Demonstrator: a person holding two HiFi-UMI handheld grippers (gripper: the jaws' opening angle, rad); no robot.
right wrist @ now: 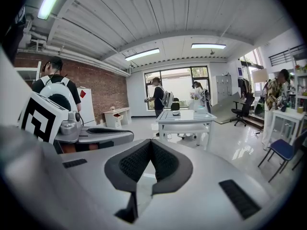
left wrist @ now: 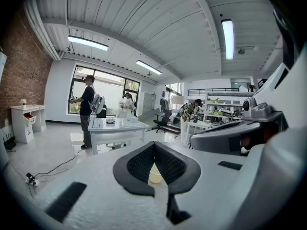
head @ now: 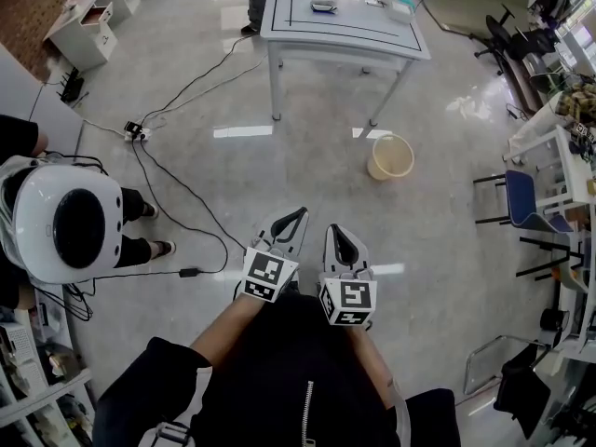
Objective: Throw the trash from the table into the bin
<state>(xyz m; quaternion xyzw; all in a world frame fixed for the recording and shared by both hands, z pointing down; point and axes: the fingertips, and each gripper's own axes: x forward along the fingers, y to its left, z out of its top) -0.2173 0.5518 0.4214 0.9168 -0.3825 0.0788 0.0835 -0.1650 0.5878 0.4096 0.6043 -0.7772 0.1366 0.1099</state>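
Close to the person's body, the left tool (head: pixel 296 214) and the right tool (head: pixel 337 232) are both pressed together and hold nothing. Far ahead stands the white surface (head: pixel 345 28). The yellow bin (head: pixel 389 168) sits on the floor near its right leg. A pale box (head: pixel 401 9) and a small dark thing (head: pixel 323 6) lie on the surface. I think no trash is thrown away yet, so all the work is left.

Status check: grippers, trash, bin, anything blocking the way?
Left gripper and right gripper shut, empty. Trash on the table; bin on floor beside it. Floor ahead open, cables off left.
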